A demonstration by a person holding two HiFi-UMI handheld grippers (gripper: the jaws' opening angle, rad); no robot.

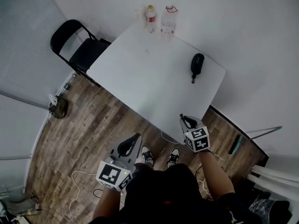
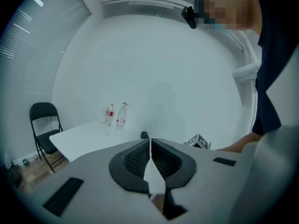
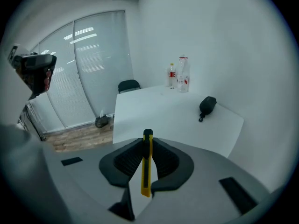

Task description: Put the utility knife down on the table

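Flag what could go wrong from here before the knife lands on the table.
1. The right gripper hovers at the table's near corner; an early release could drop the utility knife to the floor near the person's shoes.
2. The jaws pinch only the knife's thin sides, so it may pivot or slip.

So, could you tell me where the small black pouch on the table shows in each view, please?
Head view: small black soft pouch, upper right, near the white table's right edge.
Left gripper view: pouch low centre, just above the left gripper's shut tongs.
Right gripper view: pouch right of centre.
Shared landmark: clear plastic bottles at the table's far corner.
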